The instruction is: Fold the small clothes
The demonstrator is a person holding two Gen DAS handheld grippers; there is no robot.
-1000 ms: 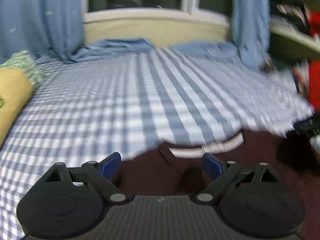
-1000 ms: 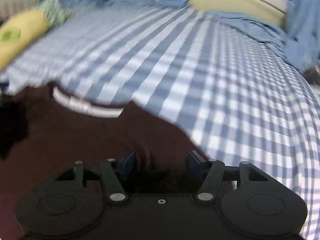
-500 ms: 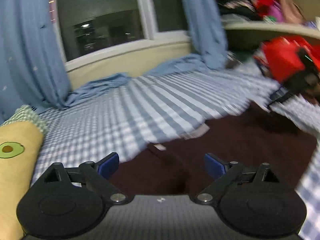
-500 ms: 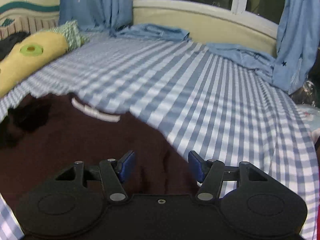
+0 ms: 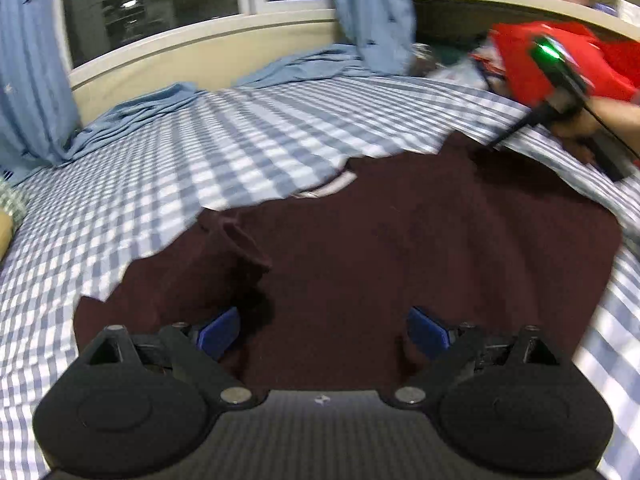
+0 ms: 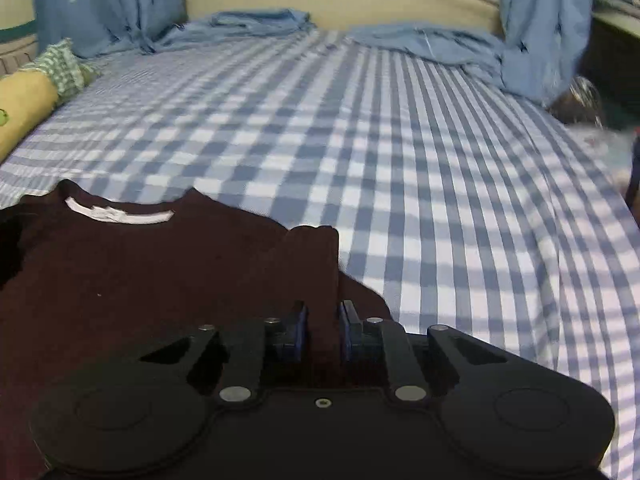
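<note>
Left wrist view takes in one dark maroon shirt (image 5: 400, 248) spread flat on the bed (image 5: 200, 152), which wears a blue and white checked sheet. One white neck band (image 5: 332, 186) marks the shirt's far edge, toward the window (image 5: 160, 4). The left gripper (image 5: 322, 330) hovers over the near part of the shirt with its two blue-padded fingers (image 5: 220, 330) spread wide, holding nothing. Only this view shows the other tool from outside: the right gripper (image 5: 560, 92), blurred, with a green light on its body, sits at the shirt's far right corner, in front of a red heap (image 5: 560, 56); its fingers are hidden here. One blue curtain (image 5: 372, 12) hangs beside the window.

Right wrist view gives what the first cannot: the right gripper (image 6: 322, 332) has its two fingers (image 6: 298, 334) clenched on a raised fold of the shirt (image 6: 140, 272), the cloth standing up between the pads as a narrow ridge at the shirt's right edge. The neck band (image 6: 120, 214) lies on the far side of the shirt from the gripper. Also seen well only here is one yellow bolster pillow (image 6: 24, 100) with a green checked end, left of the shirt at the bed's (image 6: 400, 140) edge, and two blue curtains (image 6: 108, 4) beyond the shirt.
</note>
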